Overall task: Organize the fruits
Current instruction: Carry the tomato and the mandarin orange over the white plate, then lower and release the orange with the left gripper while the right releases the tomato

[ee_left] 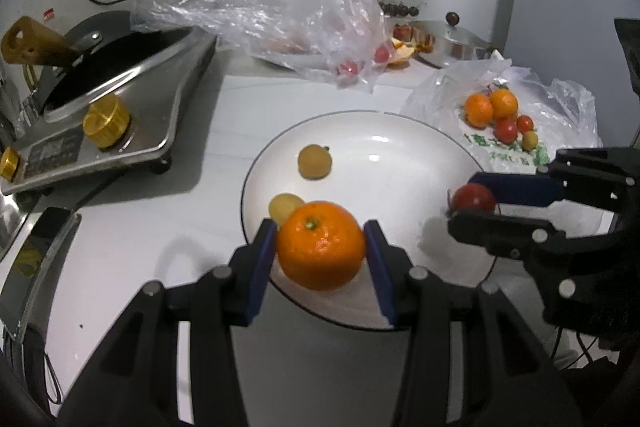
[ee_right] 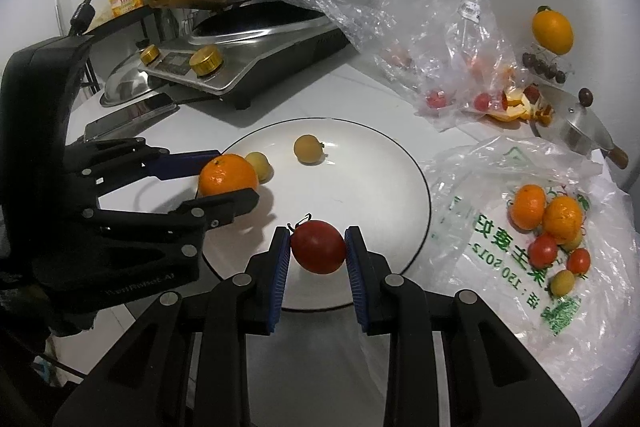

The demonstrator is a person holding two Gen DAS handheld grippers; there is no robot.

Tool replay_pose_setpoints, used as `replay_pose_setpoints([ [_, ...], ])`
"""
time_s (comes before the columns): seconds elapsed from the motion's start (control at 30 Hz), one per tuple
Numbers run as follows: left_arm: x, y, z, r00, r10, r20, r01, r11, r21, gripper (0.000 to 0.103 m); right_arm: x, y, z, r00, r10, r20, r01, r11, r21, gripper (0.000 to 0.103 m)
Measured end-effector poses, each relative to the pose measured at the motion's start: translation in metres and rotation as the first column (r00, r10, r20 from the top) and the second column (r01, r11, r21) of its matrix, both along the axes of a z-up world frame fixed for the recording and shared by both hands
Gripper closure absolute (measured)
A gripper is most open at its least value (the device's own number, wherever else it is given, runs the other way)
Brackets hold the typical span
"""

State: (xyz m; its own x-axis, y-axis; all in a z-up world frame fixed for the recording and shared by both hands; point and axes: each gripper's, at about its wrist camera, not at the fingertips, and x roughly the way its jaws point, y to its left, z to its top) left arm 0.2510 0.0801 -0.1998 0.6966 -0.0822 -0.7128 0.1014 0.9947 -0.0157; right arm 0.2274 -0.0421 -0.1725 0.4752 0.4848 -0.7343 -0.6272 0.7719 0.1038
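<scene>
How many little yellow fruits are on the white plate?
2. One yellow fruit lies alone toward the far side of the plate; the other yellow fruit sits at the plate's left edge, right behind the orange. More could hide behind the held fruit.

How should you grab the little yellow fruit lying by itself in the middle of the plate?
Come down from above and pinch the small yellow fruit across its round middle. It lies alone on the plate, so both sides are free for a finger. Keep the tiny stem at one end clear of the pads. It is smooth and round, so it would probably roll if nudged from just one side.
</scene>
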Motion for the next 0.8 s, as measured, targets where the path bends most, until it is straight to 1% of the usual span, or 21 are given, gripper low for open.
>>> replay_pose_setpoints([
  [0.17,0.003,0.004,0.0,1.0,-0.007,-0.004,0.007,0.999,-0.036,0.056,0.001,0.007,-0.005,1.0,0.01,-0.011,-0.01,1.0,0.005,0.073],
  [0.23,0.001,0.004,0.002,1.0,-0.012,0.006,0.012,0.999,-0.043,0.051,0.0,0.01,-0.008,1.0,0.016,-0.019,-0.016,1.0,0.004,0.073],
  [0.47,-0.007,0.016,0.009,0.999,0.02,0.026,-0.019,0.998,-0.06,0.051,-0.001,0.019,-0.014,0.998,0.045,-0.043,-0.043,0.999,0.033,0.073],
  [0.8,-0.018,0.026,0.013,0.998,0.044,0.033,-0.042,0.997,-0.066,0.051,-0.009,0.04,-0.023,0.994,0.089,-0.066,-0.087,0.996,0.031,0.073],
])
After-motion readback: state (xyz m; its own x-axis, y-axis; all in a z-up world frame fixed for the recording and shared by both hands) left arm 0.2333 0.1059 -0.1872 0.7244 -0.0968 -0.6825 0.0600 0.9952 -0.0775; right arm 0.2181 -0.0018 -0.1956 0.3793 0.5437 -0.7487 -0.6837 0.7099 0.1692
